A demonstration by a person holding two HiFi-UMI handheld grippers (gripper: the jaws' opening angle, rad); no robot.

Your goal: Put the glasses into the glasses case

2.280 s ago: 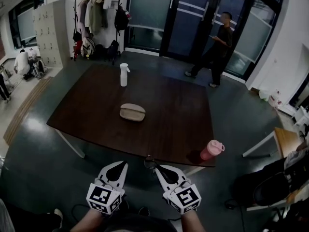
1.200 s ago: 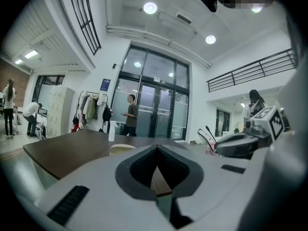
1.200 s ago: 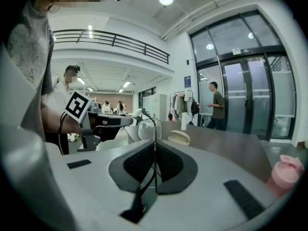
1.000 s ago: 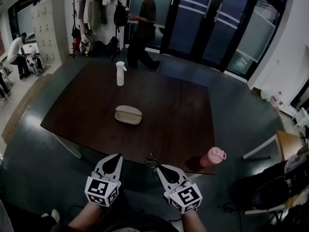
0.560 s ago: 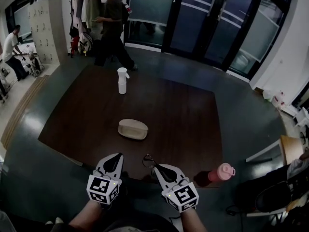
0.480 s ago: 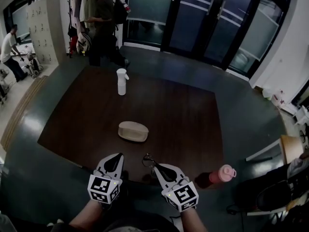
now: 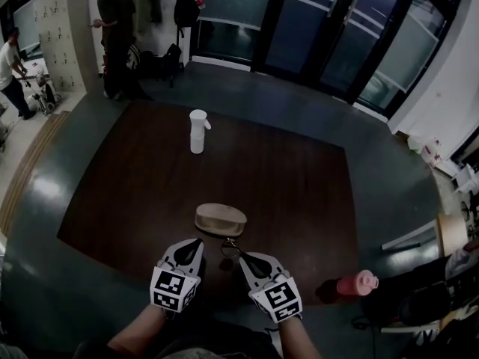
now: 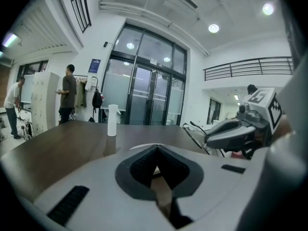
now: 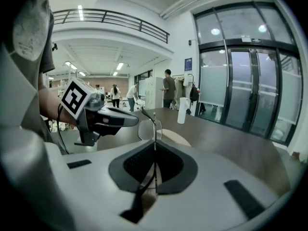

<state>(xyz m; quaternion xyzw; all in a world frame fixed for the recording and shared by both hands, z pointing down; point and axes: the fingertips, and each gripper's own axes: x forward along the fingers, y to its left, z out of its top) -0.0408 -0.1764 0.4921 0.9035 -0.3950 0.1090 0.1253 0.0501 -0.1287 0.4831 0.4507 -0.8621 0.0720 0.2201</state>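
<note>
A beige glasses case [image 7: 221, 219] lies closed on the dark wooden table [image 7: 135, 178], just beyond both grippers. My right gripper [image 7: 243, 259] is shut on the thin-framed glasses [image 7: 229, 248], which stick out ahead of its tips; the same glasses [image 9: 150, 127] rise from the jaws in the right gripper view, with the case [image 9: 173, 137] behind them. My left gripper [image 7: 194, 245] is shut and holds nothing, close to the case's near left side. In the left gripper view the case [image 8: 139, 147] peeks over the shut jaws, and the right gripper [image 8: 236, 129] with the glasses is at the right.
A white spray bottle [image 7: 197, 131] stands at the table's far side. A pink water bottle [image 7: 356, 283] sits at the near right corner. Two people [image 7: 116, 28] stand by lockers and a coat rack at the far left. Chairs and a small desk are to the right.
The view has come forward: the table and case now lie right in front of the grippers. The walking person has moved left toward the lockers. Both grippers stay shut, the right still on the glasses.
</note>
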